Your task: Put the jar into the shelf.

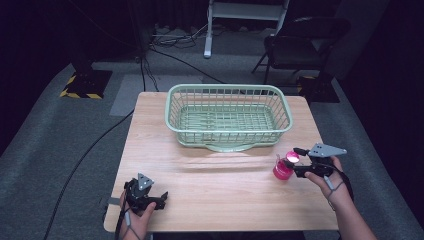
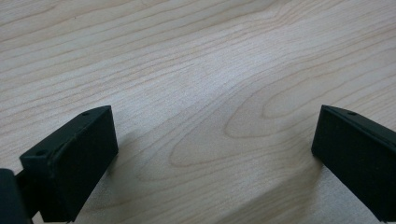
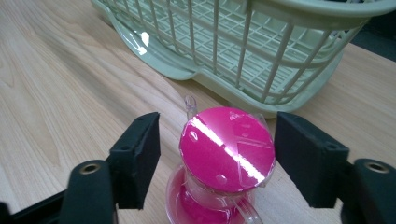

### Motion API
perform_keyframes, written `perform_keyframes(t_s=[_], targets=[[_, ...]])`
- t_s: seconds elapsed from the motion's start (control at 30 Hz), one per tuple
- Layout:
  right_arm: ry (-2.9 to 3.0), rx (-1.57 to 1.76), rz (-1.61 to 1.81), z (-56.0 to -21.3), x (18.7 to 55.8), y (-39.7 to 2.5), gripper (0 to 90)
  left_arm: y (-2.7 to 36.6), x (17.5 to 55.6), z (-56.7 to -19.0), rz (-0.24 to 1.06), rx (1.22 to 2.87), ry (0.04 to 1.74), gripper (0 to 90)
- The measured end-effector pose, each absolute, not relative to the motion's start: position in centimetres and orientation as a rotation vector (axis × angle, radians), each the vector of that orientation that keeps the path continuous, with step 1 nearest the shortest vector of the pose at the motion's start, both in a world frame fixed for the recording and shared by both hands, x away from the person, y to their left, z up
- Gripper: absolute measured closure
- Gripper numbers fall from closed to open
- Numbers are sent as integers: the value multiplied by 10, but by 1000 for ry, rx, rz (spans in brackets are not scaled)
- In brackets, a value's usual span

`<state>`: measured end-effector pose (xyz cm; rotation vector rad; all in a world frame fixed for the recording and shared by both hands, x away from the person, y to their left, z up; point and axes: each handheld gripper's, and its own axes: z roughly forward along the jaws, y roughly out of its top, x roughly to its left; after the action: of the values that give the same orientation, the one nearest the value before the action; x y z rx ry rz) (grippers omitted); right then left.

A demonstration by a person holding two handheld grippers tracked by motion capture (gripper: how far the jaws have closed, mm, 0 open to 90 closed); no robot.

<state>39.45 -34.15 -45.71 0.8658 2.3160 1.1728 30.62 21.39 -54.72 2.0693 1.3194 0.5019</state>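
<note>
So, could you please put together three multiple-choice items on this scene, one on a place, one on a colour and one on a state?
1. Where does the pink hourglass stand?
A. Inside the basket
B. On the table, in front of the basket's right end
C. On the floor beside the chair

2. What colour is the basket?
A. Pale green
B. Blue
C. Black

3. How do the jaws of the right claw stand?
A. Shut tight on the hourglass
C. Shut on the basket rim
B. Open, one jaw on each side of the hourglass's top

Answers:
1 B: the high view shows it on the wooden table, nearer the person than the basket.
2 A: its wire walls and rim are light green.
3 B: the right gripper view shows gaps between both jaws and the pink disc.

The left claw is open over bare wood.
</note>
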Motion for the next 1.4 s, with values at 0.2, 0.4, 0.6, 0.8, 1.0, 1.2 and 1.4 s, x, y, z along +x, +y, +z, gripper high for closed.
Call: perform_keyframes(t_s=[0.2, 0.4, 0.6, 0.8, 1.0, 1.2, 1.4], targets=[[2326, 851, 1135, -460, 396, -339, 476, 214, 306, -547, 502, 2069, 1319, 0], [2333, 849, 1133, -459, 396, -338, 480, 214, 306, -547, 502, 2069, 1319, 0], [2326, 840, 1151, -454, 394, -338, 482, 214, 306, -547, 502, 2069, 1319, 0], [2320, 800, 1155, -434, 392, -335, 482, 214, 306, -547, 502, 2069, 1319, 0], [2315, 773, 1148, -418, 392, -333, 482, 214, 306, -547, 502, 2069, 1319, 0], [2308, 752, 1137, -401, 396, -330, 482, 214, 306, -547, 502, 2069, 1319, 0], [2315, 729, 1135, -384, 399, -322, 482, 214, 306, -547, 502, 2069, 1319, 0]])
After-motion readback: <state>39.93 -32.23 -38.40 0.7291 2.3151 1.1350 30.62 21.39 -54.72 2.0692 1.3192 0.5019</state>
